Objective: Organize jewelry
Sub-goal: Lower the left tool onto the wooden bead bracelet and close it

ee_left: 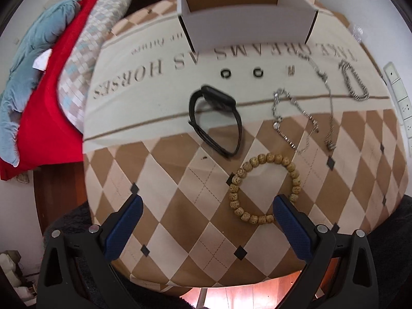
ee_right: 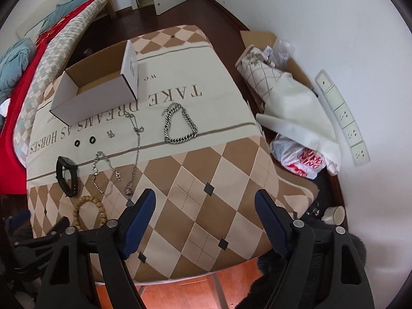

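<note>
We hold both grippers w/ fingers wide apart, gripping nothing: left gripper (ee_left: 206, 207) above the cloth-covered table (ee_left: 164, 175), just beside the wooden bead bracelet (ee_left: 265, 188); right gripper (ee_right: 204, 200) over bare diamond pattern. Jewelry lies loose: black watch (ee_left: 215, 118), two black rings (ee_left: 241, 73), thin silver chains (ee_left: 293, 121), chunky silver chain bracelet (ee_right: 180, 123). Open cardboard box (ee_right: 95, 90) sits behind them, near the far edge.

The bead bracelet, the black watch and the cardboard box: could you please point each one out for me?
bead bracelet (ee_left: 234, 180), left wrist view, on the beads of its left side.
black watch (ee_left: 219, 97), left wrist view, on its face.
cardboard box (ee_right: 95, 103), right wrist view, on its white front wall.
</note>
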